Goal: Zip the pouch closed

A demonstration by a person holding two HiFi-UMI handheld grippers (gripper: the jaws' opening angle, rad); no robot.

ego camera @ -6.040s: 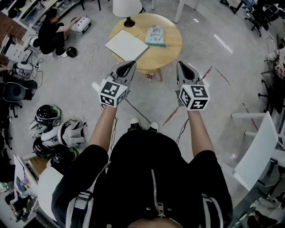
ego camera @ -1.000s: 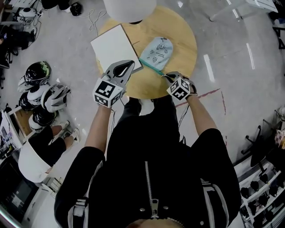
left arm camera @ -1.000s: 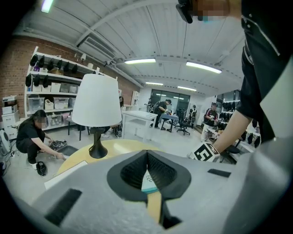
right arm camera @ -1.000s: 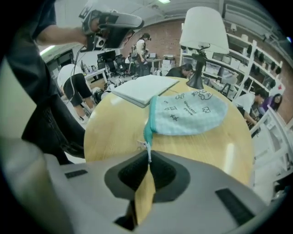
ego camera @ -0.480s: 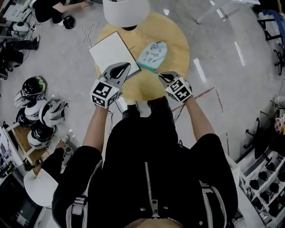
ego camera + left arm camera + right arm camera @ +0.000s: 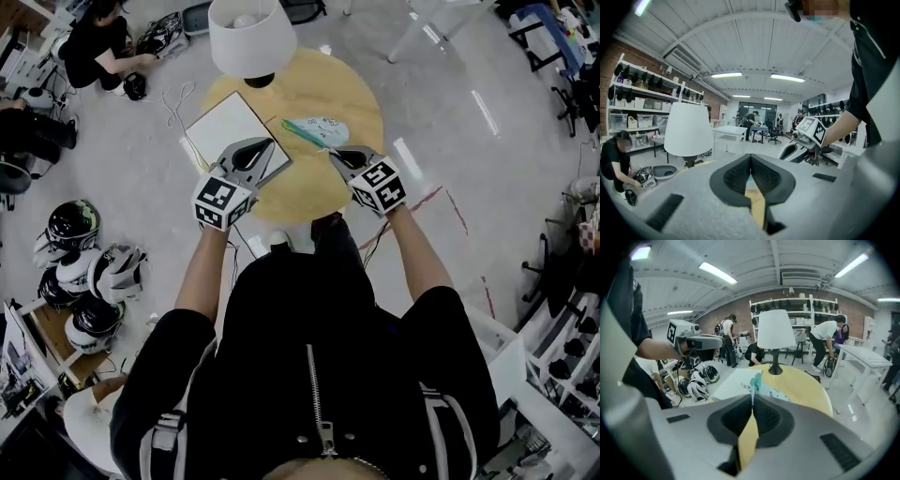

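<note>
Apparently the grasping step is playing out: the right gripper (image 6: 335, 153) is pinching the pouch (image 6: 325, 125) on the round table (image 6: 361, 89) by the end of its teal zipper (image 6: 302, 134), while the left gripper (image 6: 268, 143) is hovering closed and empty, needing a bracing hold next.

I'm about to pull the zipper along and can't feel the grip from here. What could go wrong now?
1. The right hand-held gripper seems to pinch only the teal zipper edge of the pouch at its very tips, so that thin hold may slip.
2. The left hand-held gripper is shut on nothing above the white pad. The unanchored pouch may drag instead of zipping.
3. The lamp stands close behind and could be bumped.
</note>
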